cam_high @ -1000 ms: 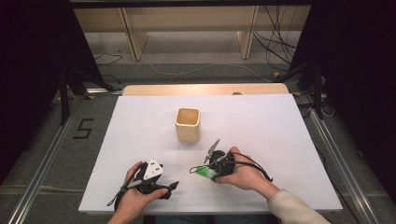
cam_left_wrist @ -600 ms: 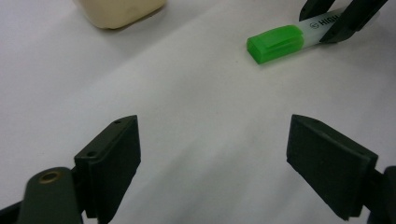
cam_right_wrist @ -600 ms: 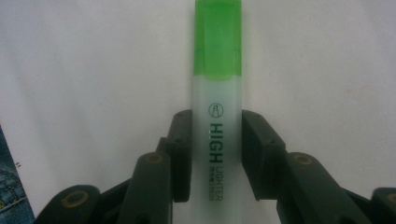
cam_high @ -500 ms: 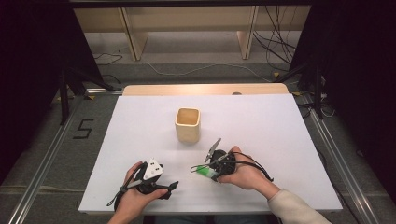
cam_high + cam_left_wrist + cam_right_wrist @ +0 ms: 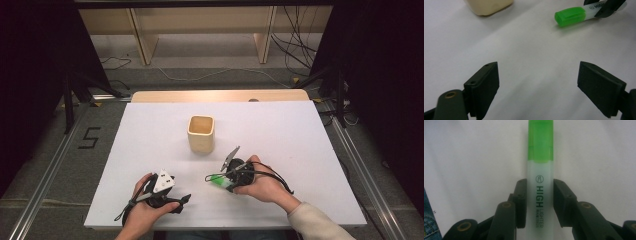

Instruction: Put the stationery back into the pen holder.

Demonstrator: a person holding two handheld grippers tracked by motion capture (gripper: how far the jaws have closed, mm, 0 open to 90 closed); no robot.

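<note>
- The left gripper [image 5: 182, 200] rests near the bench's [image 5: 310, 150] near edge, its fingers [image 5: 482, 86] wide and empty; it should stay clear.
- Just beyond, the right gripper's [image 5: 539, 203] fingers clamp the highlighter's [image 5: 540, 177] pale barrel, green cap pointing away.
- The highlighter seems to lie low over the bench; lifting before turning would avoid scraping.
- Farther off, mid-bench, stands the open cup [image 5: 201, 133], probably the target: the highlighter should enter upright, centred over the rim.

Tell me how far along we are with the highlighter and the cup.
Done: the right gripper has its jaws clamped on the green highlighter, low over the white table. In hand: holding it there. Left: likely carrying it to the beige cup, which looks empty. The left gripper stands open and idle.
</note>
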